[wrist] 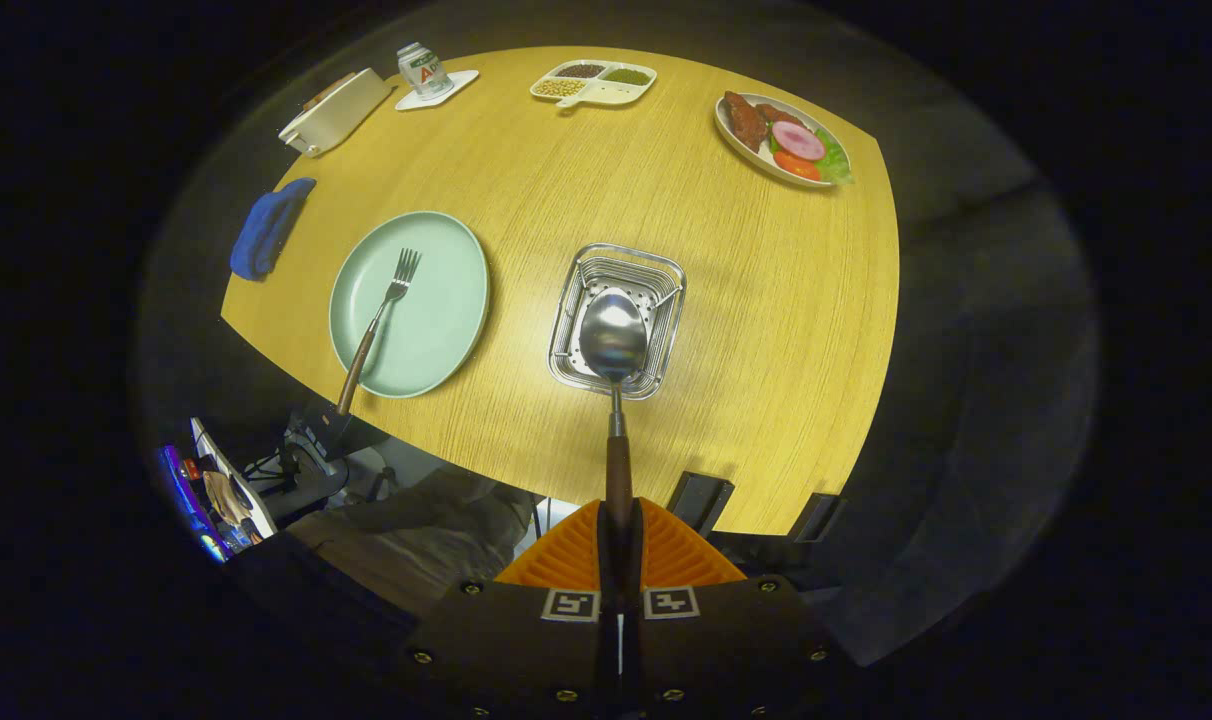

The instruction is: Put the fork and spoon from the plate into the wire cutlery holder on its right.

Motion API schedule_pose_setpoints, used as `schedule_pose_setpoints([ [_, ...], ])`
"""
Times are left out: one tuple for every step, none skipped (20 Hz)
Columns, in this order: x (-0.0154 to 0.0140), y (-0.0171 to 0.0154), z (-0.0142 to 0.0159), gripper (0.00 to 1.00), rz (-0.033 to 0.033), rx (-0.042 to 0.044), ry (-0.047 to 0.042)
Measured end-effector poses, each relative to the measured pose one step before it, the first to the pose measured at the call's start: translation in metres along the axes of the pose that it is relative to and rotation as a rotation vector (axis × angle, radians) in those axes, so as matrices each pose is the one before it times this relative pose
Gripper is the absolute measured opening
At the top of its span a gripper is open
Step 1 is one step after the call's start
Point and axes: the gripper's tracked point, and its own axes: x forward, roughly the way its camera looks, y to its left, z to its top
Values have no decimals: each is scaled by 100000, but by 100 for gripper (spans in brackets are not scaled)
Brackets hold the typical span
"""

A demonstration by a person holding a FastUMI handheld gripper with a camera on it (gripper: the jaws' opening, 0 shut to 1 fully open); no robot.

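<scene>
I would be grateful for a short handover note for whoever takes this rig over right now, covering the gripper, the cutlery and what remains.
Gripper: shut on the spoon, holding it by the handle, bowl forward.
Spoon: held up over the wire cutlery holder, not yet released; whether it touches the wires cannot be told.
Fork: lying on the green plate, to the holder's left, handle sticking out past the rim.
Done: spoon lifted off the plate.
Left: drop the spoon in the holder, then fetch the fork.

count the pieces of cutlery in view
2. The fork lies on the green plate. The spoon is clamped in the gripper, its bowl over the wire holder.
</scene>
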Motion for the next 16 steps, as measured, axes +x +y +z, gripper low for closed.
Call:
schedule_pose_setpoints([
  [336, 77, 267, 2, 1264, -125, 2383],
  [200, 41, 335, 2, 870, -154, 2316],
  [356, -8, 331, 2, 619, -534, 1933],
  [163, 34, 443, 2, 288, -101, 1607],
  [286, -80, 303, 2, -19, -413, 1617],
  [190, 14, 335, 2, -94, -345, 1551],
  [241, 65, 223, 2, 213, -336, 1720],
  [140, -14, 286, 2, 533, 38, 1345],
  [125, 65, 252, 2, 539, 112, 588],
  [215, -43, 295, 2, 149, 163, 432],
  [37, -132, 195, 3, 82, 327, 385],
  [95, -166, 191, 3, -109, 430, 386],
  [43, -186, 96, 3, -218, 498, 286],
  [-48, -95, 230, 3, 259, 726, 72],
  [-34, 38, 141, 8, 597, 1020, -534],
  [-286, -4, 393, 8, 1247, 1467, -1317],
])
